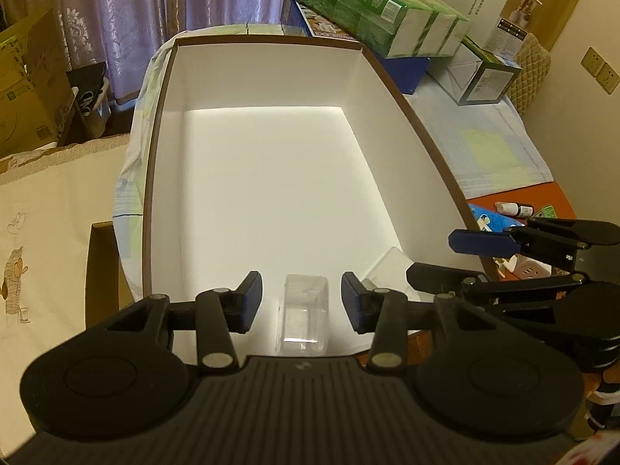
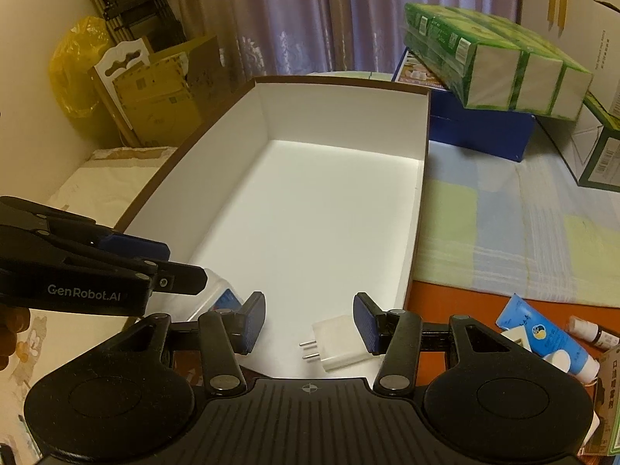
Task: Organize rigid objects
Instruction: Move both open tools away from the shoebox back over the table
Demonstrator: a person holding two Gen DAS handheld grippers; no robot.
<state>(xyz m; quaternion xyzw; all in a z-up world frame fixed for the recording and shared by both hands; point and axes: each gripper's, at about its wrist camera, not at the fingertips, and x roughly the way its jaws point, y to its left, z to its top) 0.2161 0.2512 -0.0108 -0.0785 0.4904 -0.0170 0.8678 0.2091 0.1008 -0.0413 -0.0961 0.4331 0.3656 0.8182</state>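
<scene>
- Box [image 1: 271, 201], white inside with a brown rim, holds two items at its 6 o'clock end: a clear plastic case [image 1: 304, 310] and a white plug adapter [image 2: 341, 343].
- Left gripper [image 1: 300, 302] straddles the case, pads clear of it, so open.
- Right gripper [image 2: 310, 323] stands open around the adapter, not visibly pressing it.
- Blue tube [image 2: 542, 333] and small bottle [image 2: 591, 331] lie outside at 4 o'clock, apparently not yet sorted.

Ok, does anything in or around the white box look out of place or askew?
Slightly: the green tissue pack sits tilted on the blue box. In the white box, the clear plastic case and white plug adapter look fine.
</scene>
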